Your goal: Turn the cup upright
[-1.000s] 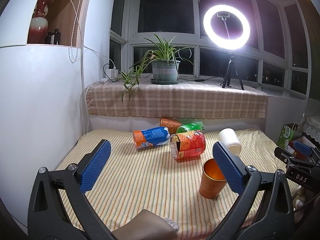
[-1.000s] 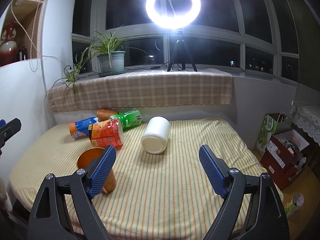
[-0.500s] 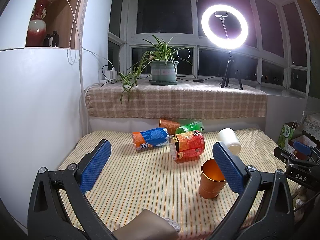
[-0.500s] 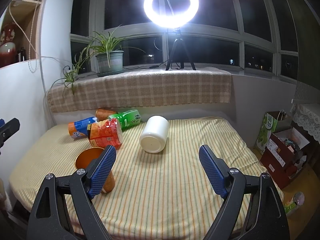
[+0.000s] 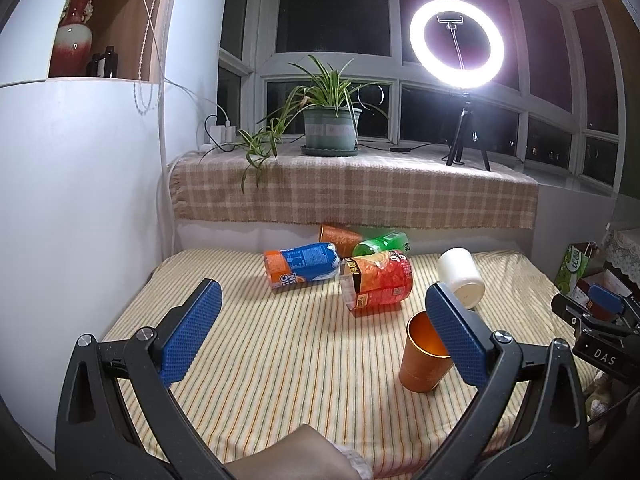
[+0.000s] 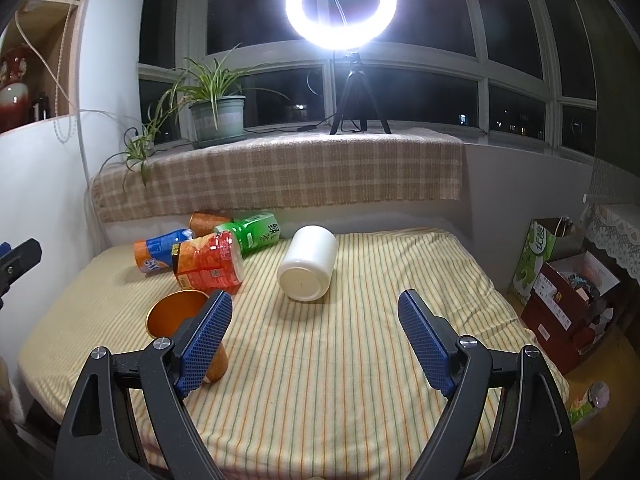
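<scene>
**Cup stands upright; both grippers hang back, holding nothing**

We see the orange metal cup standing mouth-up on the striped bed, near the front edge and just this side of the red snack canister. In the right wrist view the same cup sits partly behind our left-hand pad, its open rim facing up.

Our left gripper has its fingers spread wide with nothing between them; the cup lies to the right of its gap, behind the right pad and, as far as we can tell, not touched by it. Our right gripper is likewise spread and empty, aimed toward the white jar lying on its side farther back.

We judge the flip itself to be done, since the cup rests on its base and neither gripper pinches it. What remains, in our reading, is the retreat: we should draw both grippers back and clear without brushing the cup, which looks light and sits on soft bedding where a nudge could tip it. The blue-and-orange canister, the green bottle and a second orange cup lie toppled at the far side.
</scene>
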`<state>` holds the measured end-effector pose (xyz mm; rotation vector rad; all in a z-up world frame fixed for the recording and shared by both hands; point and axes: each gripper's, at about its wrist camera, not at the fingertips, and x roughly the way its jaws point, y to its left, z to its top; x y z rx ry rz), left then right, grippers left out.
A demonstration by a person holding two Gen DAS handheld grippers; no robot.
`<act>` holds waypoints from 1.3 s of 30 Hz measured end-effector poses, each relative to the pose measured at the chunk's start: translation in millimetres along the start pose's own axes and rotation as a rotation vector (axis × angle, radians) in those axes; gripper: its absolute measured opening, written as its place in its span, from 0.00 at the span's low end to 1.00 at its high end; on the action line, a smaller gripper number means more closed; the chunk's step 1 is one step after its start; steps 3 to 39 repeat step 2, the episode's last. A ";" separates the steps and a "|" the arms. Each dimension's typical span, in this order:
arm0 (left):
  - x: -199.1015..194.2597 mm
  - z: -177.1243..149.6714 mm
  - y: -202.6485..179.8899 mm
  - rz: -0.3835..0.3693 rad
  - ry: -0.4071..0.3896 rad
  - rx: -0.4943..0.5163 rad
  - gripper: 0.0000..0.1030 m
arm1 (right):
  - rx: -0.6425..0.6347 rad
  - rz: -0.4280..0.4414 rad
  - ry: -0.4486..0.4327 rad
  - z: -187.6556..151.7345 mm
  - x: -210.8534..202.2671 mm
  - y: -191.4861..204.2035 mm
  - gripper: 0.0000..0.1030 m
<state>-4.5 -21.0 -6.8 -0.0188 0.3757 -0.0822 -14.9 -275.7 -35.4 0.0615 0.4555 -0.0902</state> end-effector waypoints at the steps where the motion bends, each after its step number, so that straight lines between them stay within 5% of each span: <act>1: 0.0 -0.6 0.2 0.001 0.000 0.002 1.00 | 0.001 0.000 0.002 -0.2 0.5 0.1 0.82; 39: 1.0 -0.8 1.0 0.004 0.000 0.001 1.00 | 0.002 0.000 0.002 -0.6 0.6 -0.3 0.82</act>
